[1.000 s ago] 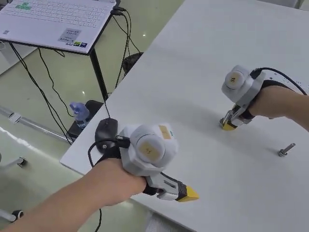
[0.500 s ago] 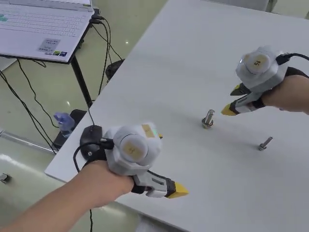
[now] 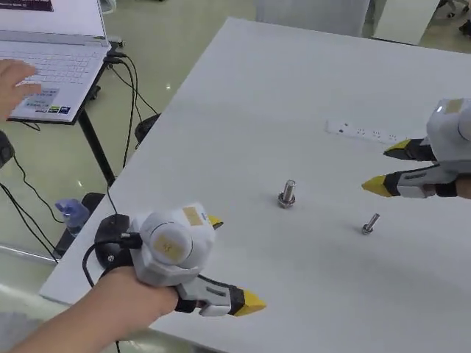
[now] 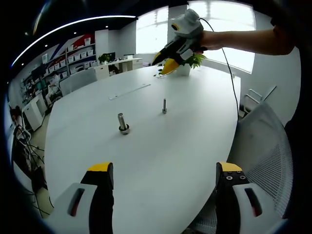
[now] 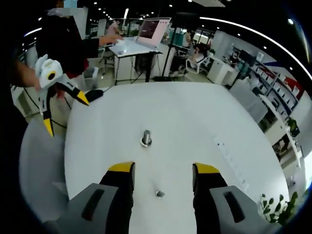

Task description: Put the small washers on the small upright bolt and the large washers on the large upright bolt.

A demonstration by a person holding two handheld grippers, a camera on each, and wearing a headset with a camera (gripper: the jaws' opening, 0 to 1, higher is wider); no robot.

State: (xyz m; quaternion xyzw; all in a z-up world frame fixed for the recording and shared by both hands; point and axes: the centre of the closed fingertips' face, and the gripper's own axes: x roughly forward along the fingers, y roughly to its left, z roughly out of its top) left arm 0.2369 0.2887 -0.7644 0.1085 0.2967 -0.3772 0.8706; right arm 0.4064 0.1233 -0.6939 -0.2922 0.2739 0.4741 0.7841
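1. The left gripper [image 3: 234, 260] hangs over the near edge of the table [image 3: 257, 88], its jaws spread wide and holding nothing.
2. The large bolt [image 3: 287, 194] stands on its head mid-table, at about 1 o'clock from that gripper. The ring [image 3: 286, 201] at its foot may be a washer. It is stiff steel but probably top-heavy, so a sideways knock could tip it.
3. The small bolt [image 3: 370, 223] stands at 4 o'clock of the large one, well apart from it. It is lighter and likelier to topple.
4. The right gripper [image 3: 379, 169] hovers at 12 o'clock of the small bolt, with its jaws parted and empty.
5. Where any loose washers lie is too small to tell. They should be thin, hard, slick and light, so pinch each across the rim and lower it straight over the bolt tip.
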